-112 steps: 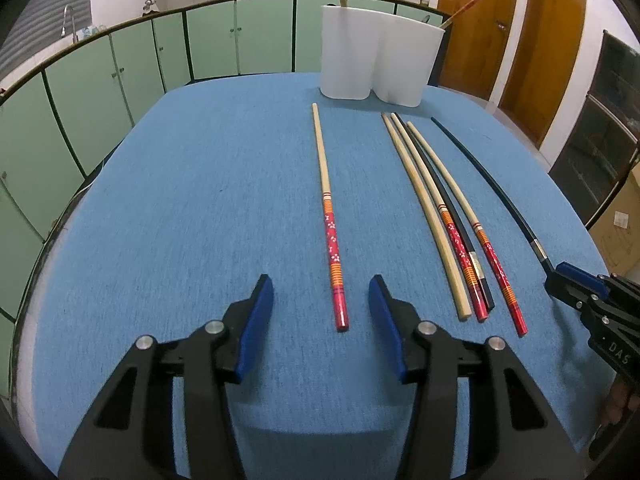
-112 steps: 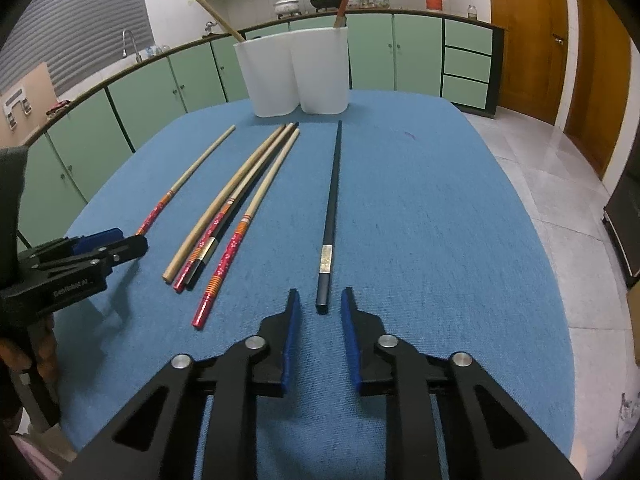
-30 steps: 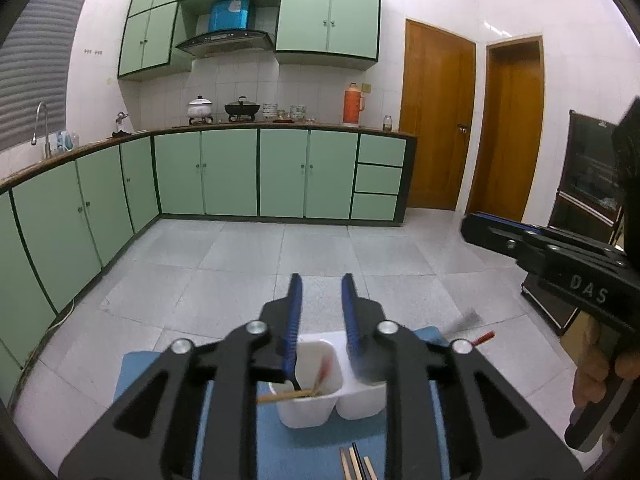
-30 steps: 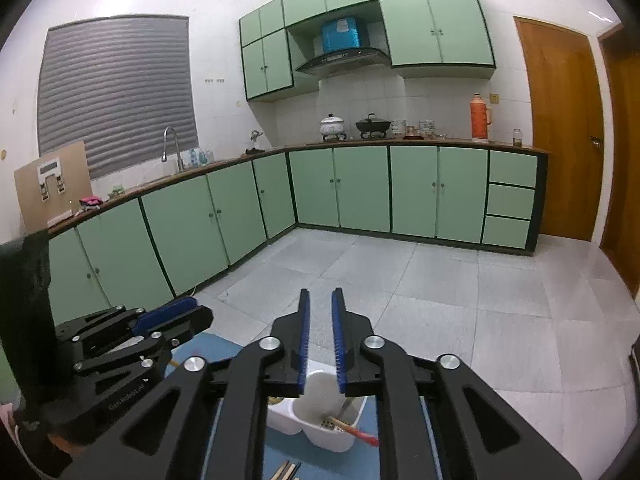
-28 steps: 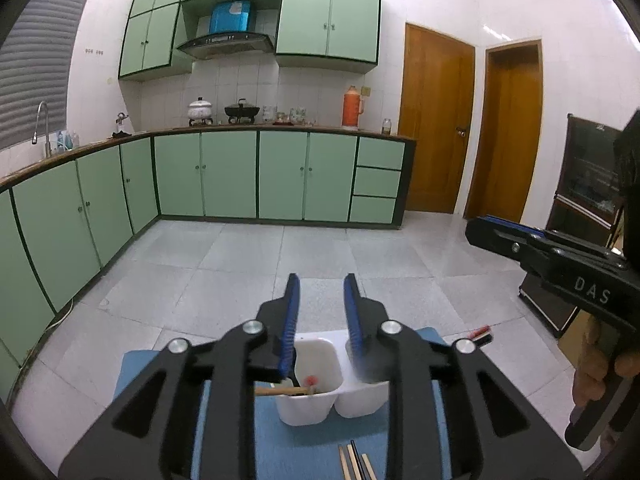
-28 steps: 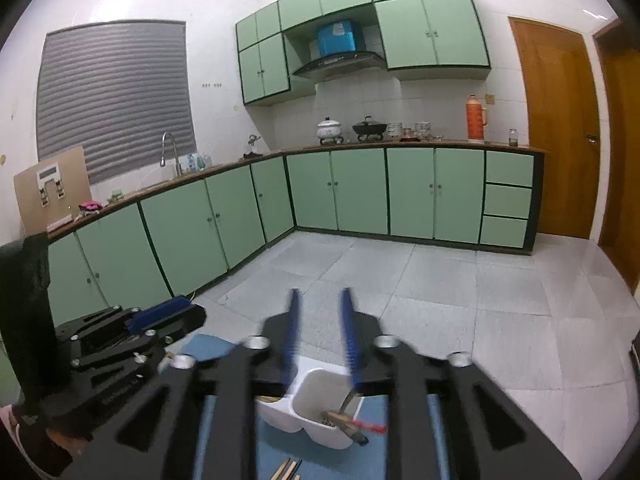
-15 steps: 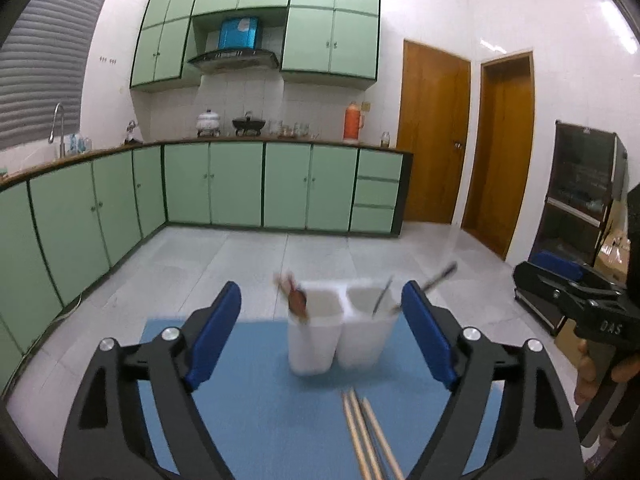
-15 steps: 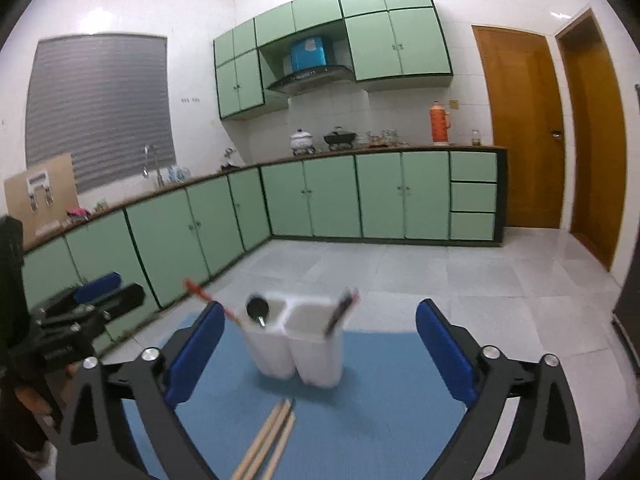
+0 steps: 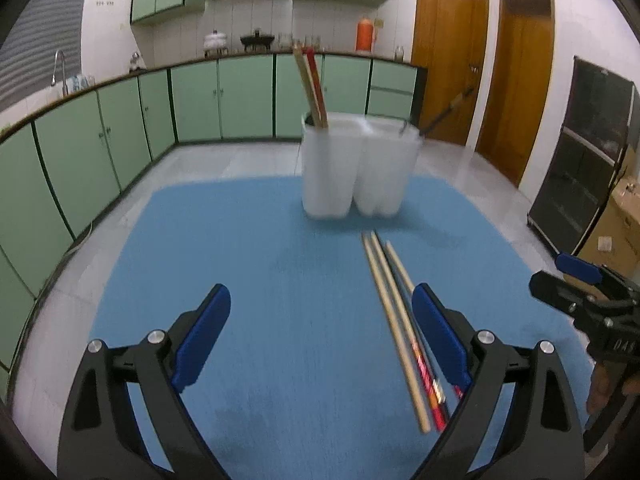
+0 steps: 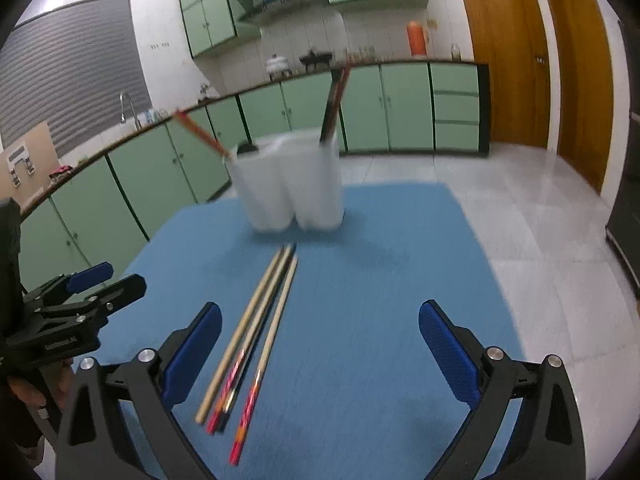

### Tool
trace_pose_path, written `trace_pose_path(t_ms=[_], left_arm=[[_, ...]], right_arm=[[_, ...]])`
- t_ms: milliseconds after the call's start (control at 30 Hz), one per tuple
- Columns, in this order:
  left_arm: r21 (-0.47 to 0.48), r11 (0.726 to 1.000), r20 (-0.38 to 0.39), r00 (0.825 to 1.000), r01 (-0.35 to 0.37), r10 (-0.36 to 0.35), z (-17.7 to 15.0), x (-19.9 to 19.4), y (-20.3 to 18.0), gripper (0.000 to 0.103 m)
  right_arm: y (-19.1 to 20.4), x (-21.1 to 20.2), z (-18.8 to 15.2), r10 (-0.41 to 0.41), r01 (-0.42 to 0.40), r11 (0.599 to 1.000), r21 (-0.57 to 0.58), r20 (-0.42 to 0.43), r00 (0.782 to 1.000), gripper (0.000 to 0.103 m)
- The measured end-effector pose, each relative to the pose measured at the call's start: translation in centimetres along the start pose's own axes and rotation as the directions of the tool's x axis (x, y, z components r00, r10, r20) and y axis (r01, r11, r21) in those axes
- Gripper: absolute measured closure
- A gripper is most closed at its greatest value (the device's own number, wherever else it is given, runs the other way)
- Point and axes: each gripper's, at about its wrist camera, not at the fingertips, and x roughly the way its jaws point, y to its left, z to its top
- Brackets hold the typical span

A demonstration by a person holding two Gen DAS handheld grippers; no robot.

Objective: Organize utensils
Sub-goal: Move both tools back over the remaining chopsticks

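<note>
Lying slender wooden chopsticks [image 9: 394, 312], translucent holder [image 9: 360, 168]

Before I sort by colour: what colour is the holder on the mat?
White holder, clearest in the left wrist view.

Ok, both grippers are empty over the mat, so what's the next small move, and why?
Probably lower the right gripper onto the near ends of the chopsticks still lying on the blue mat. Its jaws stand wide open with nothing between them, and the white holder already holds the others.
</note>
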Motion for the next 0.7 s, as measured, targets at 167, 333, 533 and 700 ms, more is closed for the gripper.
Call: trace_pose_path(t_ms=[167, 333, 533, 700], left_arm=[[-0.005, 1.000, -0.061, 0.998, 0.002, -0.002, -2.4, 1.1, 0.0, 0.014], [0.002, 1.000, -0.110, 0.994, -0.010, 0.010, -4.3, 1.4, 0.1, 0.014], [-0.019, 0.999, -0.128, 0.992, -0.026, 0.023, -4.9, 1.4, 1.4, 0.014], [-0.025, 0.999, -0.130, 0.991, -0.023, 0.019, -4.9, 1.3, 1.7, 0.014]], right_arm=[[1.1, 1.4, -2.4, 0.002, -0.003, 1.000, -0.003, -0.062, 0.998, 0.017], [2.0, 2.9, -4.2, 0.021, -0.023, 1.000, -0.013, -0.134, 0.991, 0.040], [3.4, 4.6, -4.8, 0.040, -0.048, 0.998, -0.035, -0.203, 0.978, 0.060], [4.1, 5.7, -4.8, 0.027, -0.040, 0.998, -0.050, -0.228, 0.973, 0.072]])
